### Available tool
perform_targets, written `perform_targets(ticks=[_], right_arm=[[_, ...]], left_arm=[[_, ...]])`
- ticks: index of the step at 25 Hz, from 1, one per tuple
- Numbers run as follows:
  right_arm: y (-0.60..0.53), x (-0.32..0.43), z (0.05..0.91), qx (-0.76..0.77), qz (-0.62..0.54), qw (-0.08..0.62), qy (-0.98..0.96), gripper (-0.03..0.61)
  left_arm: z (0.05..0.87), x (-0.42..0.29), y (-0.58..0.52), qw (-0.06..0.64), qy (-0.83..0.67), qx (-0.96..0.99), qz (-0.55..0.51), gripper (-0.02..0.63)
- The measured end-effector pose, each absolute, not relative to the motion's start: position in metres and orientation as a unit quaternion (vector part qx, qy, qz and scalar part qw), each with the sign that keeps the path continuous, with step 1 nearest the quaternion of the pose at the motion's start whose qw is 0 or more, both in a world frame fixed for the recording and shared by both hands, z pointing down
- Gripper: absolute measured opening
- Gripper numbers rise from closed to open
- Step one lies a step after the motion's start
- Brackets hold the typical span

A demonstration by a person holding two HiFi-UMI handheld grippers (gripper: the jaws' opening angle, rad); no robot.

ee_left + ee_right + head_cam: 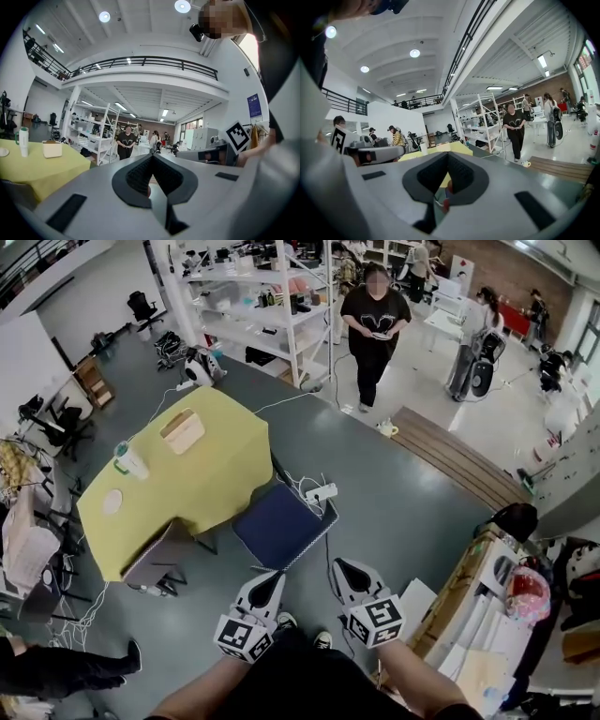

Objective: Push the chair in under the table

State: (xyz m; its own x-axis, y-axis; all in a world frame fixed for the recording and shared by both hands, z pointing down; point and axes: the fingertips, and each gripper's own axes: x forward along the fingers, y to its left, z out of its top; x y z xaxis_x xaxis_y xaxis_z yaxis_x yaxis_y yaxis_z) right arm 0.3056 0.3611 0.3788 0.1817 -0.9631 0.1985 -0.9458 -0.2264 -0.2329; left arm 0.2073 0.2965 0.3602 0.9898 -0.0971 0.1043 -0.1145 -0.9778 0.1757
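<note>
A chair with a dark blue seat (279,524) stands pulled out from the near corner of a table under a yellow cloth (216,484). My left gripper (272,576) hovers just short of the chair's near edge, jaws shut, nothing in them. My right gripper (342,566) is beside it, to the right of the seat, also shut and empty. In the left gripper view the closed jaws (152,157) point level across the room, with the yellow table (42,168) at the left. The right gripper (446,154) looks towards the yellow table (454,148).
A second grey chair (159,559) stands at the table's front. A box (182,430), a cup (129,461) and a plate (112,502) rest on the cloth. A white power strip (322,491) with cables lies by the chair. A person (375,329), shelving (272,306) and a cluttered desk (487,615) stand around.
</note>
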Motion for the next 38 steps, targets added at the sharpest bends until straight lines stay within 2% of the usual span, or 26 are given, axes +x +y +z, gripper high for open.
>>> perform_targets(ticks=[21,31,38], right_arm=[[0.269,0.383,0.363,-0.798,-0.133,-0.003,0.587,0.012],[0.210,0.411,0.362,-0.770,-0.136,-0.001,0.623,0.012],[0.176,0.444,0.365,-0.711,-0.140,-0.008,0.689,0.012]], left_arm=[[0.354,0.305,0.192,0.092,0.010,0.995,0.026,0.006],[0.351,0.325,0.150,0.084,-0.022,0.996,0.006,0.006],[0.348,0.358,0.140,0.109,-0.073,0.991,-0.021,0.006]])
